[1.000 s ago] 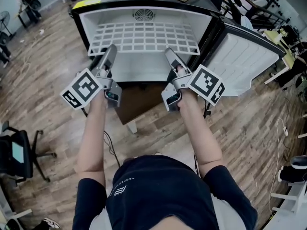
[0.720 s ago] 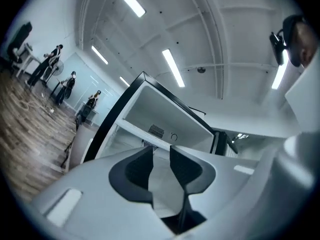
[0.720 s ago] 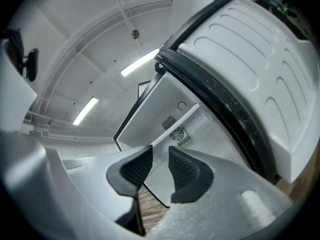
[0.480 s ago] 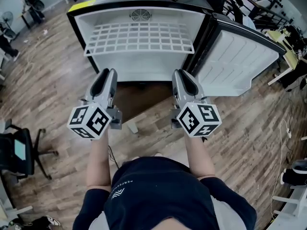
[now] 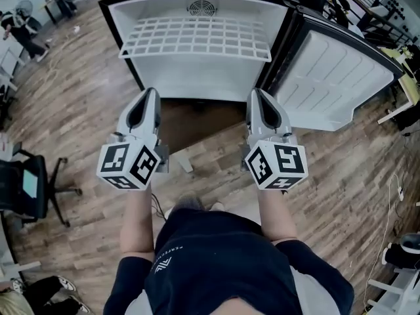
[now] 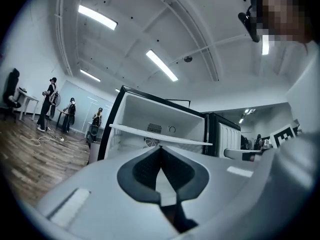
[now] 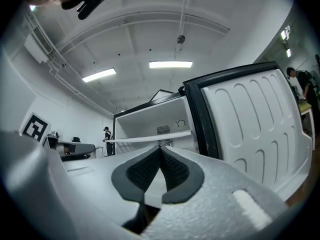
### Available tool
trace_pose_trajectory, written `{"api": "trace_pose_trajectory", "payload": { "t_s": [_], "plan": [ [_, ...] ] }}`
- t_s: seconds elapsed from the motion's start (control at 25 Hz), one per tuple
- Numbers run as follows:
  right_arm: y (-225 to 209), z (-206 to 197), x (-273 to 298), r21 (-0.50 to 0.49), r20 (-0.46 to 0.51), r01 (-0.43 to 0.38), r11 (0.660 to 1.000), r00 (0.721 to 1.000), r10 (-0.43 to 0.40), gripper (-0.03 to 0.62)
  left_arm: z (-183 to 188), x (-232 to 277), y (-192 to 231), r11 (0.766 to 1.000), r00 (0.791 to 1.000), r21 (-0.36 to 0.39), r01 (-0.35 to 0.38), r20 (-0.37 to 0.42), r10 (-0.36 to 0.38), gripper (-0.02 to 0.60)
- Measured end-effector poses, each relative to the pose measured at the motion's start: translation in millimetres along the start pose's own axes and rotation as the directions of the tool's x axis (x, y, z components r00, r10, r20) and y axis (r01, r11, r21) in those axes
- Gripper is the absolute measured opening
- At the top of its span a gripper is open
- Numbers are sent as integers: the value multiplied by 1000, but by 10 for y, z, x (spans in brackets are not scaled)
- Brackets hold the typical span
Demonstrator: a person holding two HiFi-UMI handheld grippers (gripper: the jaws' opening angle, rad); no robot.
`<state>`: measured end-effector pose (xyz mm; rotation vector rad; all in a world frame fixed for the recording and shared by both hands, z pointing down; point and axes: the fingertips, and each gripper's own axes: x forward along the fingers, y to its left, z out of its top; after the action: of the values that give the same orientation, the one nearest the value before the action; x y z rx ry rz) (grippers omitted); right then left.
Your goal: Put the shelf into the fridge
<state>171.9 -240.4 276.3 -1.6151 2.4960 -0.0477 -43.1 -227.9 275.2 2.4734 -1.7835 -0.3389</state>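
The white wire shelf (image 5: 197, 37) lies level inside the open fridge (image 5: 197, 84), spanning it from wall to wall. Both gripper views catch the shelf edge-on, as a thin white bar (image 6: 160, 135) (image 7: 150, 137) across the cabinet. My left gripper (image 5: 149, 92) and right gripper (image 5: 256, 92) hover side by side in front of the fridge, below its opening and apart from the shelf. Each one is shut, its dark pads meeting at the tip (image 6: 160, 147) (image 7: 161, 149) with nothing between them.
The fridge door (image 5: 335, 77) stands swung open to the right, close to my right gripper. A black office chair (image 5: 26, 199) sits at the left on the wooden floor. People stand far off at the back left (image 5: 26, 31). Desks line the right edge.
Both grippers have let go of the shelf's front edge, drawn back toward the person and shut. The shelf stays in the fridge.
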Motion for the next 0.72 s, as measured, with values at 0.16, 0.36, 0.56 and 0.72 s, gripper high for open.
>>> {"api": "trace_pose_trajectory", "payload": {
  "t_s": [0.16,0.36,0.56,0.72],
  "plan": [
    [34,-22,44,-17,-11,-5,1000,1000,5,2,54,25,37,998,999,52,-29,-12,30,-2],
    [79,59,192,-76,-10,30,997,999,-31,2,72,187,138,998,999,57,-26,-43,29,-2],
    [122,64,345,-108,-9,63,992,998,-64,2,173,312,307,999,1000,40,-6,-29,7,5],
    [103,72,431,-105,-10,86,991,996,-87,2,159,407,351,999,998,43,29,-49,-27,40]
  ]
}}
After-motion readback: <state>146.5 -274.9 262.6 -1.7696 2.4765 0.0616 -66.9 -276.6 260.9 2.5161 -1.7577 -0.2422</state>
